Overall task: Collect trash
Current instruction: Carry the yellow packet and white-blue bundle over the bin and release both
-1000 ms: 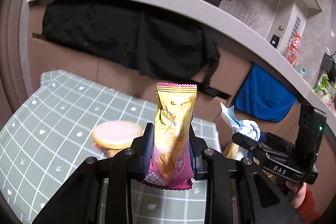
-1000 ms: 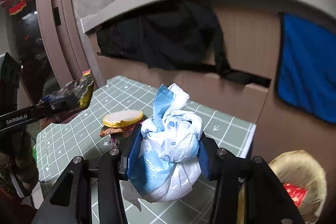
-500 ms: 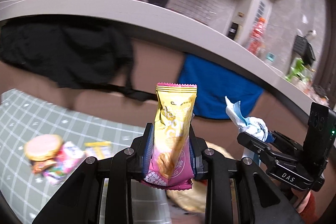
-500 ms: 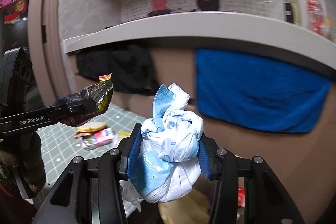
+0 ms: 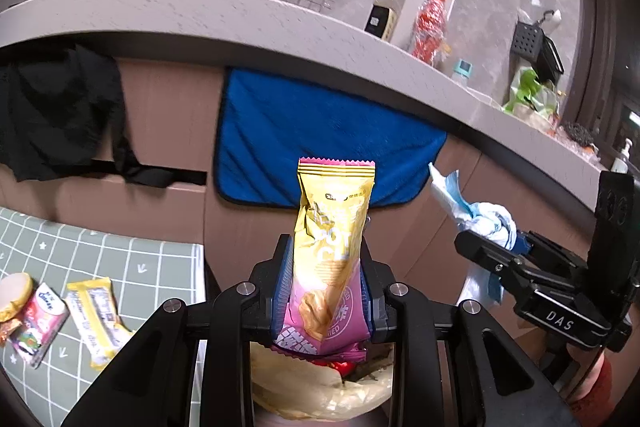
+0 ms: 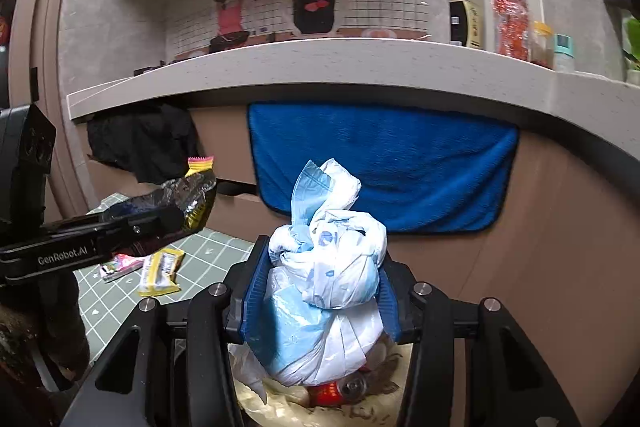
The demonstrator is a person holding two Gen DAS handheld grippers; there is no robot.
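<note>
My left gripper is shut on a yellow and pink snack wrapper, held upright above a bin lined with a pale bag. My right gripper is shut on a knotted white and blue plastic bag, also above the bin, where a red can lies. The right gripper and its bag show at the right of the left wrist view. The left gripper with its wrapper shows at the left of the right wrist view.
A green checked table at the left holds a yellow wrapper, a pink packet and a round lidded cup. A blue towel and a black cloth hang under the counter, which carries bottles.
Both grippers have swung right, away from the table, and now hang over the bin. Each still holds its piece of trash.
</note>
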